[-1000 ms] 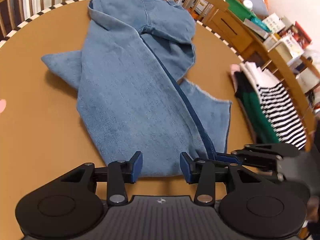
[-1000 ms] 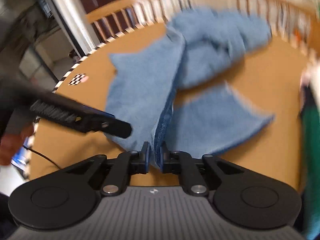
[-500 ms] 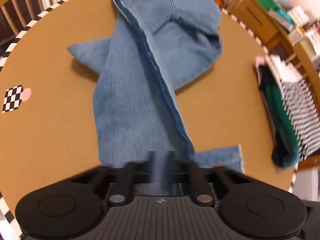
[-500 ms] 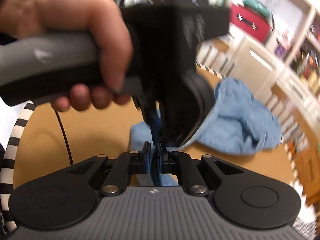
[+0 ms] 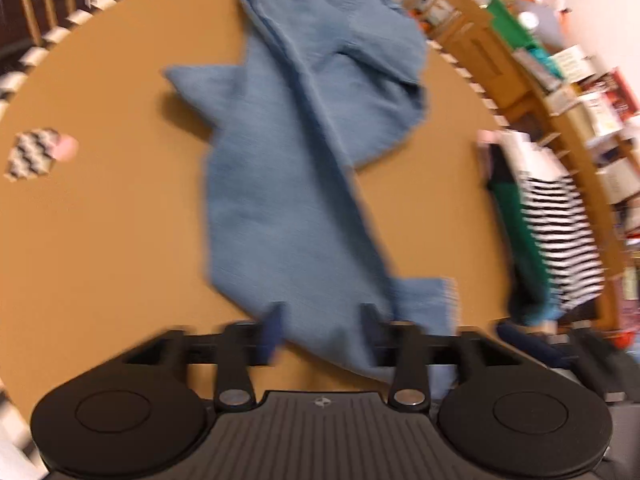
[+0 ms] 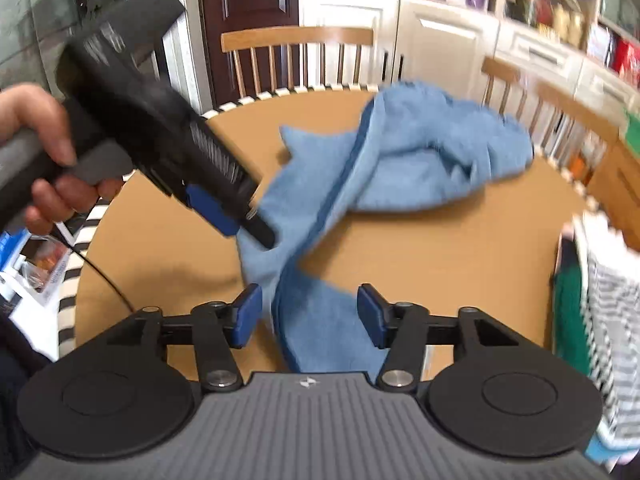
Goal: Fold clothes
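A pair of light blue jeans (image 5: 288,184) lies crumpled lengthwise on the round brown table (image 5: 112,248), waist end far, leg hems near. My left gripper (image 5: 322,322) hovers over the near hem; its jaws are opening, the denim lies between them and the pads stand off it. In the right wrist view, my right gripper (image 6: 310,314) is likewise opening, with a dark-seamed fold of the jeans (image 6: 328,320) loose between its blue pads (image 6: 248,314). A hand holds the left gripper (image 6: 248,224) at the upper left, its tips just over the cloth's left edge.
A folded stack of striped, green and black clothes (image 5: 560,236) sits at the table's right edge (image 6: 600,304). A checkered marker (image 5: 32,152) lies at the far left. Wooden chairs (image 6: 296,56) ring the table, with cabinets and cluttered shelves (image 5: 580,72) behind.
Both grippers were shut on the denim hem half a second ago and now stand apart from it. Both have lifted, and the right view has swung back over the table.
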The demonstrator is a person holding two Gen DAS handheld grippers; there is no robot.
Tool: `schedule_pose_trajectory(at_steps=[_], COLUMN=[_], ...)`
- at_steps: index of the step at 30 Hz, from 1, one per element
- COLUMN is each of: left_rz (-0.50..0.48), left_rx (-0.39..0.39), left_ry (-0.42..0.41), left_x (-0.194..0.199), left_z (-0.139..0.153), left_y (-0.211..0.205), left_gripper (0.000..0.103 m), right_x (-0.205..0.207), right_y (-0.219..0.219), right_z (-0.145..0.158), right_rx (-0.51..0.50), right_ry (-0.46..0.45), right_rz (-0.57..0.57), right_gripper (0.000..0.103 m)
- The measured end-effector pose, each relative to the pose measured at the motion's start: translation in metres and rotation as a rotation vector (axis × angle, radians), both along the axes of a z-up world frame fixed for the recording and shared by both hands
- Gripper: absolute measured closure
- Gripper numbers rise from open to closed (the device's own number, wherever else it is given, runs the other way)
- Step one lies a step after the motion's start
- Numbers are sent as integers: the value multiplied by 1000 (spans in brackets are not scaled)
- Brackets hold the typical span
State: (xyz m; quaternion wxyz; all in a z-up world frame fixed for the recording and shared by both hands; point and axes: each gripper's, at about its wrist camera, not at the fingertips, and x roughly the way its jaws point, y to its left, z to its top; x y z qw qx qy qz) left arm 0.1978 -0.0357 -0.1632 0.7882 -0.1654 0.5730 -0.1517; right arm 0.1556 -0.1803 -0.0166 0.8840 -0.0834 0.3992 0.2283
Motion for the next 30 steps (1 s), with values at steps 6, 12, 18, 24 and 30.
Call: schedule_pose_trajectory(at_steps=[6,12,18,24,30], left_rz=[-54,-49,-25,100,220], left_rx=[229,315,227,335,262], left_ry=[-77,-29,-191,-220,-87], left_x=[-8,4,-18,-49,-33], left_z=[10,-11,28,37,-18], left_y=[-52,-78,-19,103,194], left_gripper=[35,97,98,98,91], right_x=[-14,-38,-32,-2,38], right_y=[-12,-11,-26,-38,24], right_z=[-25,-33,-23,7,-27], right_rx=[-26,-6,49,222,338], right_ry=[38,35,-4,11,171], right_rz=[-60,-52,-42,-52,21], right_gripper=[56,52,49,45,45])
